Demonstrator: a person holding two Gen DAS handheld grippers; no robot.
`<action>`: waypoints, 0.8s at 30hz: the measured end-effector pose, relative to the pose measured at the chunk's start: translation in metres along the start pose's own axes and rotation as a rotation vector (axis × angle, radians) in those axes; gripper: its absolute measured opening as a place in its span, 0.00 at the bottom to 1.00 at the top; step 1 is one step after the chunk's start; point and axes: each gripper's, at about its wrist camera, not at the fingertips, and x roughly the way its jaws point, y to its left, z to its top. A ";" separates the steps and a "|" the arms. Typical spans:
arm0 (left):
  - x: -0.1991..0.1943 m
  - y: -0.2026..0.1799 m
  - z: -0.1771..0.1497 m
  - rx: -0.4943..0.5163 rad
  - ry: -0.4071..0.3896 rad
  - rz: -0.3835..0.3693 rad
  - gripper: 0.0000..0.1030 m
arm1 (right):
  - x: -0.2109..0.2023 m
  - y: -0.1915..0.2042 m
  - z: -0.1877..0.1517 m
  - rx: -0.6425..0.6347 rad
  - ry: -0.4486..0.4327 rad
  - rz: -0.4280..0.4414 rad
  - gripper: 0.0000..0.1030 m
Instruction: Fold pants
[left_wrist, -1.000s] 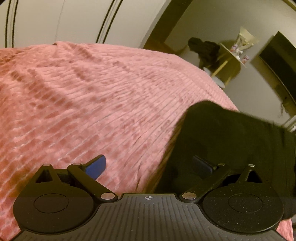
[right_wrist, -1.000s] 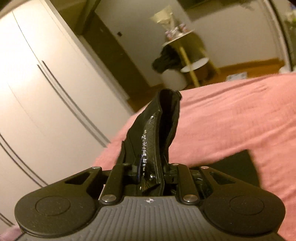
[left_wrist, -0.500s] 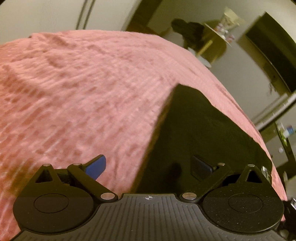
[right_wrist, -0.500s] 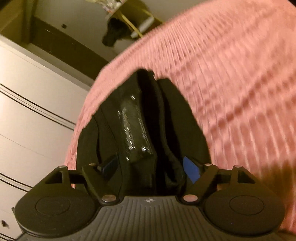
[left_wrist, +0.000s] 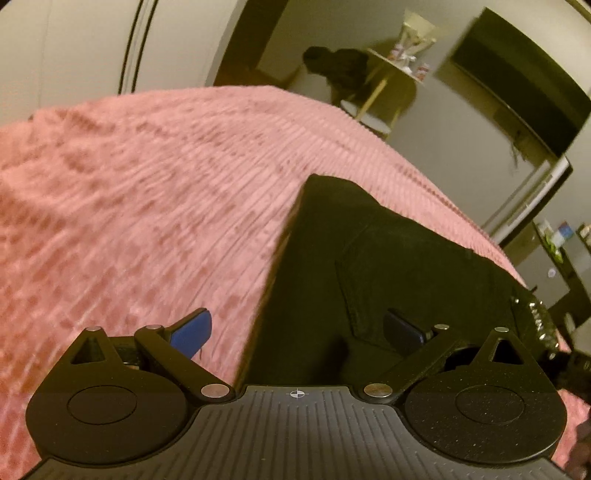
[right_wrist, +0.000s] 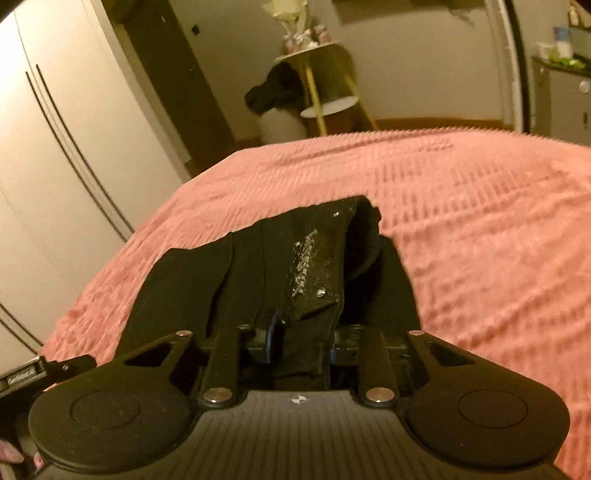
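We see the black pants (left_wrist: 388, 258) lying folded on the pink bed (left_wrist: 147, 206), near its edge on the side of the white wardrobe (right_wrist: 55, 147). Our left claw (left_wrist: 299, 325) hangs wide open with nothing gripped, one blue pad over the bedspread and the other over the dark cloth. Our right claw (right_wrist: 301, 343) is closing, its jaws narrow around the bunched waistband with the shiny patch (right_wrist: 314, 266), which stands up between them.
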 end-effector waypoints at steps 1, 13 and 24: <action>0.001 -0.003 0.000 0.019 0.004 0.007 0.99 | 0.004 -0.004 -0.003 0.012 0.013 -0.015 0.23; -0.004 -0.019 -0.001 0.116 -0.037 0.057 0.99 | -0.008 -0.004 0.007 -0.078 -0.006 -0.263 0.68; 0.051 -0.115 0.037 0.364 -0.114 0.063 0.99 | 0.059 0.039 0.052 -0.258 -0.067 -0.180 0.20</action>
